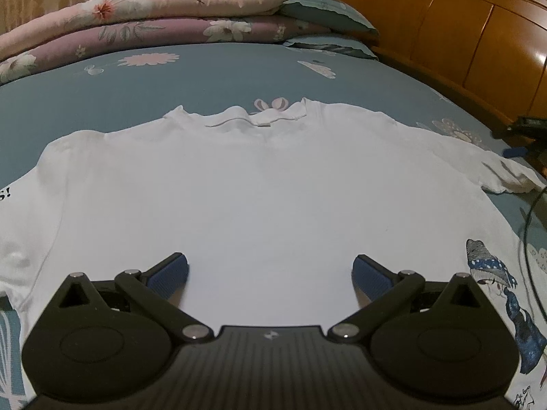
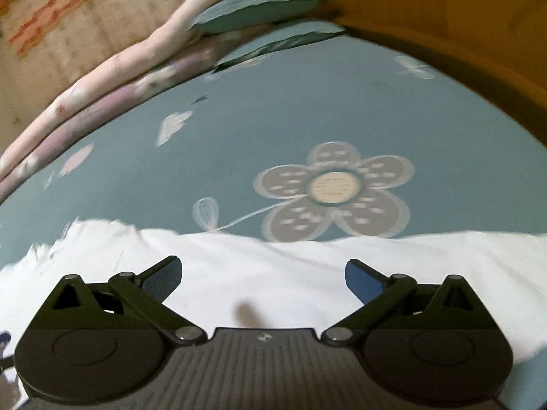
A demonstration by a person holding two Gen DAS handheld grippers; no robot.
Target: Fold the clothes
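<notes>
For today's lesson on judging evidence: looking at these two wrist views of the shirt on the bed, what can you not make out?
- Left wrist view: black lettering on the white T-shirt sleeve, cut off by the left edge.
- Left wrist view: the shirt's hem, hidden behind the open left gripper.
- Left wrist view: dark object at the right edge, too small to identify.
- Right wrist view: motion blur; open right gripper hides the near cloth.

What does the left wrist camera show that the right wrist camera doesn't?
Only the left wrist view shows the shirt's collar, a sleeve, black lettering at the left edge and the wooden headboard's panels. Only the right wrist view shows the big grey flower print just beyond the shirt's edge. Both show the white shirt lying flat on the blue sheet, stacked quilts, pillows, and open tongs, left and right, holding nothing.
</notes>
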